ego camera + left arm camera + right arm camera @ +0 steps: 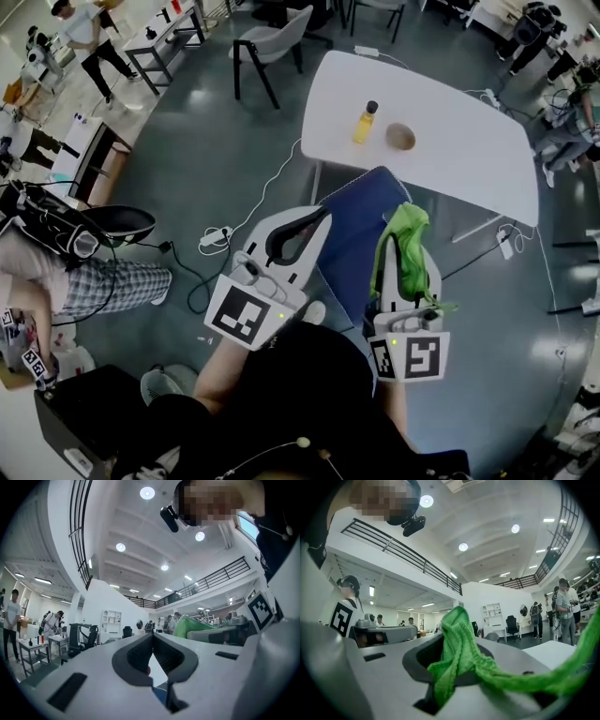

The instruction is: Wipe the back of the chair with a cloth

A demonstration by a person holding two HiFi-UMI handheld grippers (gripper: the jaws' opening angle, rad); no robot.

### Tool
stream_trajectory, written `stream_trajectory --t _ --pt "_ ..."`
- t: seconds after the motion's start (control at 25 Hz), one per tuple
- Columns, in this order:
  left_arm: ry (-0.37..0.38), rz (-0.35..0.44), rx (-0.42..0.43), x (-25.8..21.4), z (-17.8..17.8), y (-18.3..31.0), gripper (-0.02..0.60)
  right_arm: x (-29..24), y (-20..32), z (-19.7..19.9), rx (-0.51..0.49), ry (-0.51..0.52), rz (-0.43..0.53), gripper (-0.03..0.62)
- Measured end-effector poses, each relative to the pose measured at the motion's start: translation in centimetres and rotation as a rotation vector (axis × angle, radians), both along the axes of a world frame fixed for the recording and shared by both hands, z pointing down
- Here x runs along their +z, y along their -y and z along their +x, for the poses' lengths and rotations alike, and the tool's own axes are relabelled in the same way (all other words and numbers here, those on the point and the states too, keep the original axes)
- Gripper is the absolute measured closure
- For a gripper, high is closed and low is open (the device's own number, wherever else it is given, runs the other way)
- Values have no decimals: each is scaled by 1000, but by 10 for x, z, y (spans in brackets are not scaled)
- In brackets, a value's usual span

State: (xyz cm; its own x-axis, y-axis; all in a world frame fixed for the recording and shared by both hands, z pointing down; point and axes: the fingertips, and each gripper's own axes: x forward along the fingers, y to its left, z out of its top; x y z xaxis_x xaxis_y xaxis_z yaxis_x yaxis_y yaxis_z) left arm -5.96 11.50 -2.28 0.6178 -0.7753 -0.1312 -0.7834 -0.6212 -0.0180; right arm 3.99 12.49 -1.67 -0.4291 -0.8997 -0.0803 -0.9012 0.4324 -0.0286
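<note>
Both grippers are held out side by side in front of the person's chest, pointing forward over the blue chair (361, 220). The left gripper (319, 217) tilts in toward the chair and its jaws are pressed together at the tips on nothing. The right gripper (403, 230) is clamped on the green cloth (405, 246), which bunches above the jaws and trails down one side. Past the chair there's a white table (450, 155) with a yellow bottle (365, 122).

left hand-held gripper (319, 219) white, black-lined; shirt (309, 375) black
</note>
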Motion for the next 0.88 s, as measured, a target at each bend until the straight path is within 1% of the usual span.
stream_trajectory --t 0.12,0.24,0.44,0.64,0.88 --pt "-7 15 35 -6 4 -6 580 -7 -6 -11 6 -8 14 548" --pt "-29 19 56 -8 1 -7 580 -8 -7 -18 16 -14 8 548" --pt "-33 14 73 -8 9 -1 580 -9 -1 -8 41 -12 -4 548" --pt "-38 7 84 -8 12 1 580 -10 -1 -5 73 -59 6 549" --pt "-42 5 88 -7 10 -2 580 -10 -6 -4 90 -69 12 551"
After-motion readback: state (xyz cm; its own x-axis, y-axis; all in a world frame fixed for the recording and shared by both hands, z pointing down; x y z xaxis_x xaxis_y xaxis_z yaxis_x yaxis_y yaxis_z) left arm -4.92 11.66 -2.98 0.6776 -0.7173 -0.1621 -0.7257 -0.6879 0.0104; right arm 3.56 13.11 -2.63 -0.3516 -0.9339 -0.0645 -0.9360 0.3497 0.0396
